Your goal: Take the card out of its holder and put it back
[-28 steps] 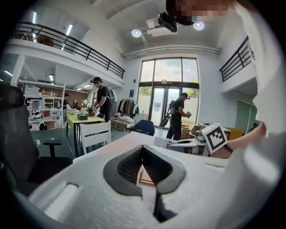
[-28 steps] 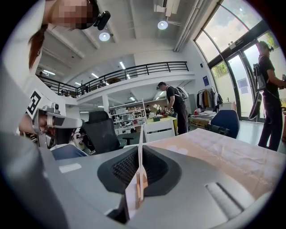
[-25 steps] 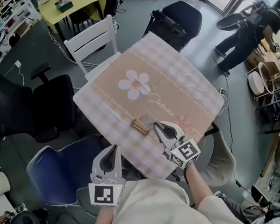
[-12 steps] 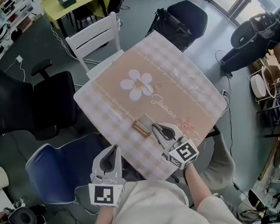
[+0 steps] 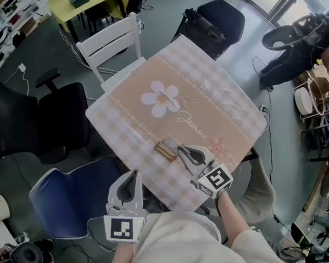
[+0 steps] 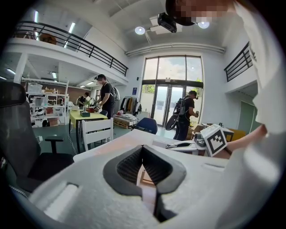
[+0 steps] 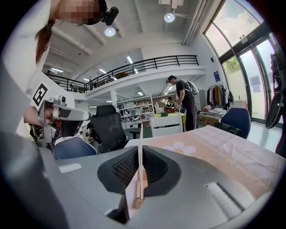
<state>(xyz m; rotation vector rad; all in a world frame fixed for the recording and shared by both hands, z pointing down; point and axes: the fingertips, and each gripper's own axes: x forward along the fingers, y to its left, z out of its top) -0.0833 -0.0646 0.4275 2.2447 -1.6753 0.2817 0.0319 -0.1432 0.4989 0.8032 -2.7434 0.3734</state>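
Note:
A small wooden card holder (image 5: 165, 151) lies on the checked tablecloth (image 5: 207, 98) near the table's front edge. A thin pale card (image 5: 172, 141) stands at it. My right gripper (image 5: 180, 149) reaches it from the right. In the right gripper view the card (image 7: 140, 134) shows edge-on between the jaws, and the right gripper (image 7: 140, 150) is shut on it, with the holder (image 7: 142, 190) just below. Whether the card sits in the slot I cannot tell. My left gripper (image 5: 132, 174) hangs off the table's front corner, shut and empty (image 6: 143, 147); the holder (image 6: 145, 178) shows behind it.
A white chair (image 5: 108, 46) stands at the table's far left side, a black office chair (image 5: 48, 123) to the left, and another (image 5: 213, 18) at the back. A blue chair (image 5: 74, 199) is under my left gripper. A person (image 5: 297, 44) bends down at far right.
Both grippers, the card and the holder stay about where they were. Only the person at the far right has shifted.

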